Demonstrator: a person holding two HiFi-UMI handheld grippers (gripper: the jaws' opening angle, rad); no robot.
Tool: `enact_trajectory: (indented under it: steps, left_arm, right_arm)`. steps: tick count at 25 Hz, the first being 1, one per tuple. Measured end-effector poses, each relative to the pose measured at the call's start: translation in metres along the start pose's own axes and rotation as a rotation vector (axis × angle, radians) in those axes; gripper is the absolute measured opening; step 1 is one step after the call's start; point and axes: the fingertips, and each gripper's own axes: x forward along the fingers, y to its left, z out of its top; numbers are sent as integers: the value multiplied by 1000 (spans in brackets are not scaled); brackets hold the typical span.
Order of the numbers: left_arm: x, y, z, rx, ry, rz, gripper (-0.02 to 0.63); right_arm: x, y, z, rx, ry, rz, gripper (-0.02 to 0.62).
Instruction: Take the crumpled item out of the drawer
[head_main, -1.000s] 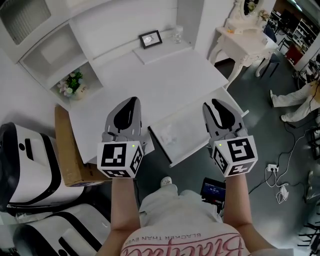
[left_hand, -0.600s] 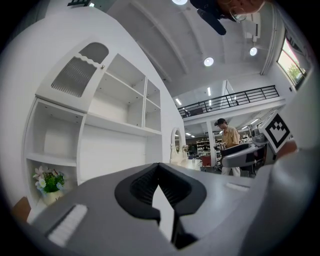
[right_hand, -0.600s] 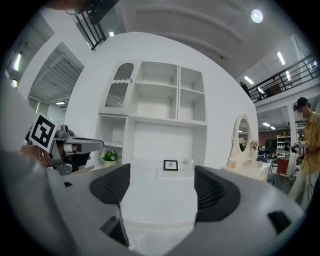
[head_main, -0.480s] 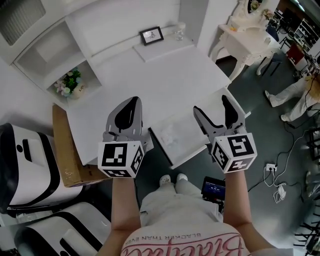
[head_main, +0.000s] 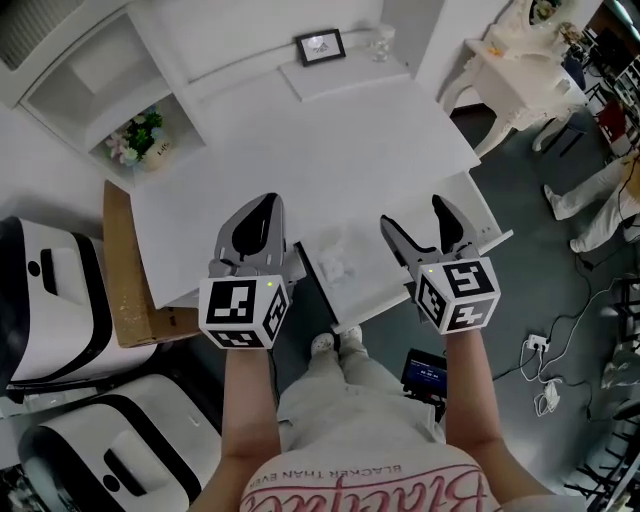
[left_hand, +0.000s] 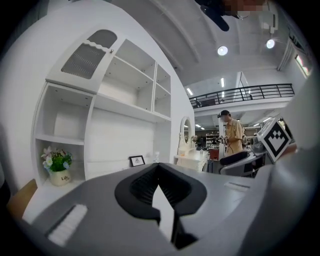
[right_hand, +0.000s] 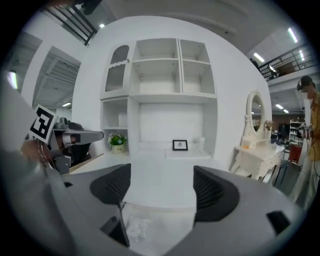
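Observation:
A small white crumpled item (head_main: 335, 264) lies in the left part of the open white drawer (head_main: 470, 250) under the desk's front edge. In the right gripper view the crumpled item (right_hand: 136, 228) shows low and left of centre, below the jaws. My right gripper (head_main: 414, 219) hovers over the drawer's middle, right of the item. Its jaws have just been opening and stand wide apart with nothing between them. My left gripper (head_main: 256, 222) is shut and empty, over the desk's edge left of the drawer.
The white desk (head_main: 330, 150) carries a picture frame (head_main: 320, 45) at the back. A flower pot (head_main: 140, 150) sits in the shelf niche. A cardboard box (head_main: 125, 290) and white machines (head_main: 60, 300) stand on the left. A dressing table (head_main: 520, 50) is on the right, a device (head_main: 425, 375) on the floor.
The right gripper's jaws went from shut to wide open. Both grippers sank a little and the right one shifted left, nearer the drawer's middle.

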Motion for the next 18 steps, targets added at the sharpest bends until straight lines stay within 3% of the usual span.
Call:
enact_trajectory:
  steps: [18]
  left_arm:
    - [3, 11, -72, -28, 171, 94, 9]
  right_arm:
    - [94, 30, -149, 57, 358, 239, 362]
